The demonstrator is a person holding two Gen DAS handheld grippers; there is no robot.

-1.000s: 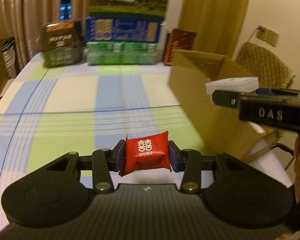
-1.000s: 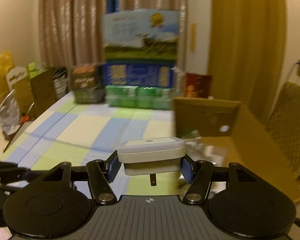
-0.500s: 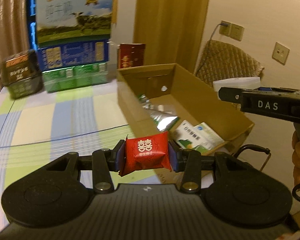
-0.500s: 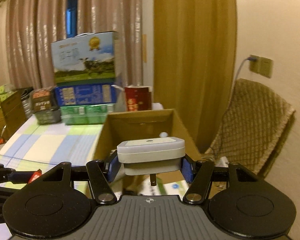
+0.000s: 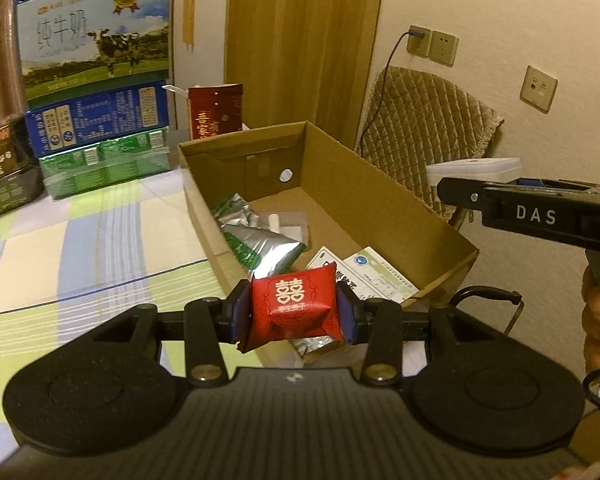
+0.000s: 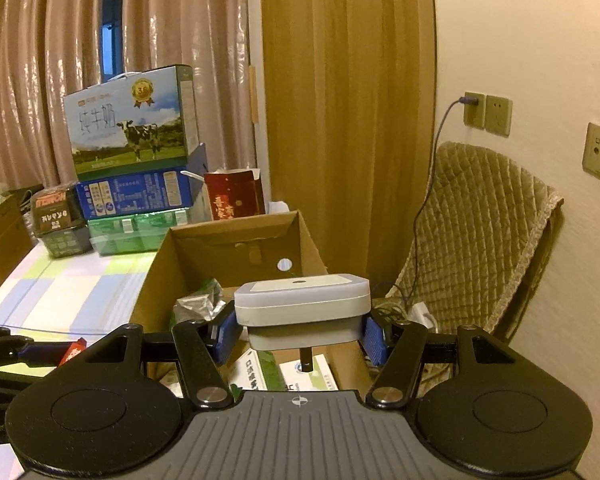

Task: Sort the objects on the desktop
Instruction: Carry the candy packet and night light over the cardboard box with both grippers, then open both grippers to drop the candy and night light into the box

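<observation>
My left gripper (image 5: pixel 294 312) is shut on a red candy packet (image 5: pixel 294 306) with a white double-happiness mark, held above the near left corner of an open cardboard box (image 5: pixel 400 196). My right gripper (image 6: pixel 300 330) is shut on a white plug adapter (image 6: pixel 302 304), prongs down, above the same box (image 6: pixel 160 276). The adapter also shows in the left wrist view (image 5: pixel 474 168), over the box's right wall. Inside the box lie silver-green foil pouches (image 5: pixel 260 240) and white medicine boxes (image 5: pixel 372 276).
Stacked milk cartons (image 5: pixel 96 60), green packs (image 5: pixel 104 164), a dark snack box (image 5: pixel 4 168) and a red carton (image 5: pixel 216 110) stand at the back of the checked tablecloth (image 5: pixel 80 248). A padded chair (image 6: pixel 480 240) and wall sockets (image 6: pixel 488 114) are to the right.
Both grippers have swung right from over the tablecloth to above the cardboard box and come closer to it. Each keeps its hold on its object.
</observation>
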